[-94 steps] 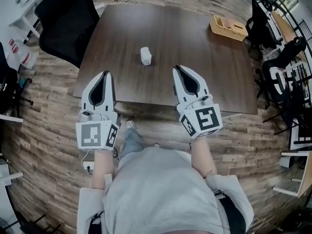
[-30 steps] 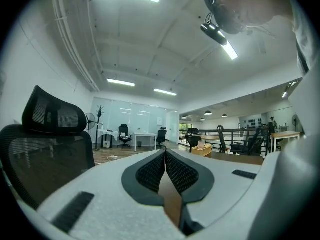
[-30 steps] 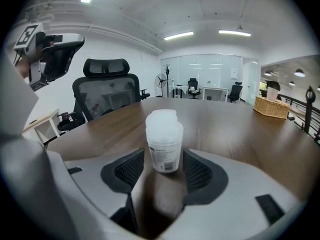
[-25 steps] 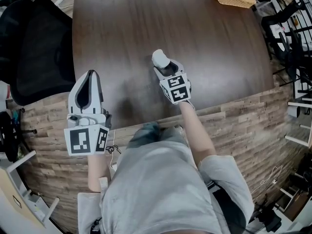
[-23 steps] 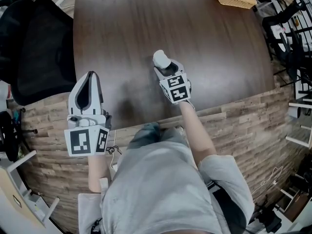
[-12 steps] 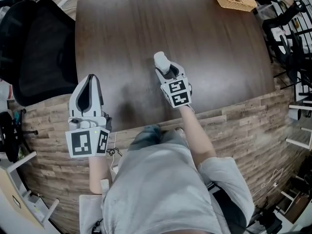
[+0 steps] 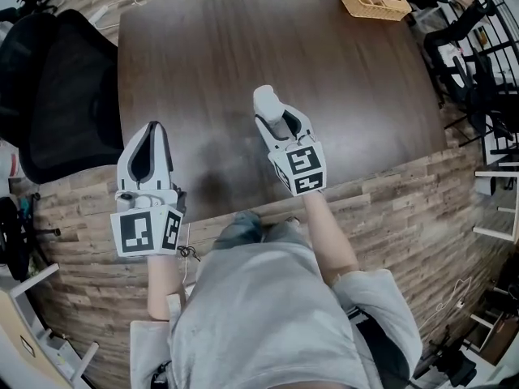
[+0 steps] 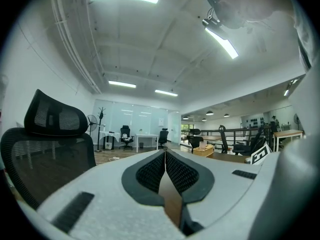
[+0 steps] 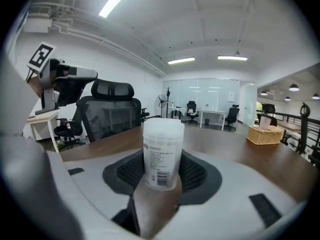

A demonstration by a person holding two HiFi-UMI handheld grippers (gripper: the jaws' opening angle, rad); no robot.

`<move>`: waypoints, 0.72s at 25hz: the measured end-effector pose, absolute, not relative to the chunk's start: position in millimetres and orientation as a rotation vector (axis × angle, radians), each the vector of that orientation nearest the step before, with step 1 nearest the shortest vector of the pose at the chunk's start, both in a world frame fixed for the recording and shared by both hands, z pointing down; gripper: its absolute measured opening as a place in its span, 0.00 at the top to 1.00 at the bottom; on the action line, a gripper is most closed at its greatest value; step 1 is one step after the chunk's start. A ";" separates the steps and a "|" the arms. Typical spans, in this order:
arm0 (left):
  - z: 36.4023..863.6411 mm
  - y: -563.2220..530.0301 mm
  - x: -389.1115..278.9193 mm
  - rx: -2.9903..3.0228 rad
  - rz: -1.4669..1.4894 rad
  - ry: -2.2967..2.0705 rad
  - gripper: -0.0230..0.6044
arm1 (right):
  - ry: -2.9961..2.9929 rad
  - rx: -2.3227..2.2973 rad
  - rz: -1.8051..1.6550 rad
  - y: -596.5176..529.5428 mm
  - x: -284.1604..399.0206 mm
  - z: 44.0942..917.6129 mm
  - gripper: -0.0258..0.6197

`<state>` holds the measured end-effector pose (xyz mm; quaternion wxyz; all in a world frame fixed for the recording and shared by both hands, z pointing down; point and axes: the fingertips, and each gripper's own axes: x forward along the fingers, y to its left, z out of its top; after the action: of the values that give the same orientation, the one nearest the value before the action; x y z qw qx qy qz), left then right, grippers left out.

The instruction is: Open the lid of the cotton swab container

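The cotton swab container [image 7: 266, 102] is a white cylinder with a white lid, standing upright on the dark wooden table [image 7: 203, 47]. My right gripper [image 7: 278, 120] reaches over the near table edge, and its jaws are closing around the container. In the right gripper view the container [image 9: 162, 154] fills the gap, with the black pads [image 9: 132, 173] against both its sides and the lid on top. My left gripper [image 7: 150, 130] hangs shut and empty at the table's near left edge; its jaws meet in the left gripper view [image 8: 165, 153].
A wicker basket [image 7: 373, 2] sits at the table's far right corner. A black mesh office chair [image 7: 57, 96] stands left of the table. More chairs and desks [image 7: 478, 63] crowd the right side. The person's legs are below the near table edge.
My right gripper travelled from the near table edge up to the container and now has its jaws on either side of it. The left gripper stayed shut at the left.
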<state>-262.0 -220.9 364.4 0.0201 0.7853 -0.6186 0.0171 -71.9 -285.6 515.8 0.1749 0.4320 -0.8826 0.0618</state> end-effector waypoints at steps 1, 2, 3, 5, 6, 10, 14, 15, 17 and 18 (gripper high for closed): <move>363.5 -220.9 -259.9 2.438 0.049 -1.918 0.94 | -2.514 1.236 0.165 -284.6 -68.8 505.9 0.66; 362.2 -220.8 -257.5 2.441 0.044 -1.917 0.94 | -2.525 1.248 0.154 -283.6 -65.2 495.9 0.66; 360.7 -220.5 -254.8 2.445 0.040 -1.916 0.94 | -2.534 1.259 0.141 -282.4 -61.4 486.1 0.66; 357.3 -219.3 -249.1 2.453 0.031 -1.913 0.94 | -2.546 1.275 0.112 -279.2 -54.2 467.7 0.66; 355.4 -218.7 -246.0 2.459 0.027 -1.911 0.94 | -2.550 1.280 0.096 -277.1 -50.8 459.3 0.66; 346.7 -216.2 -230.3 2.493 0.003 -1.891 0.94 | -2.561 1.286 0.058 -267.8 -38.1 432.2 0.66; 341.6 -212.8 -210.0 2.534 -0.002 -1.856 0.94 | -2.584 1.277 0.054 -256.8 -26.7 416.6 0.66; 339.9 -212.4 -203.0 2.553 -0.006 -1.834 0.94 | -2.591 1.275 0.053 -254.2 -23.5 412.7 0.66; 335.5 -211.4 -186.2 2.612 -0.013 -1.762 0.94 | -2.606 1.269 0.049 -248.5 -17.7 404.8 0.66; 333.0 -210.7 -176.5 2.650 -0.018 -1.709 0.94 | -2.616 1.262 0.047 -245.2 -15.1 401.0 0.66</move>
<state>-176.5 -210.7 333.0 -0.0060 0.8403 -0.5420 -0.0057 -15.1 -245.2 401.0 0.1182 0.4315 -0.8942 0.0160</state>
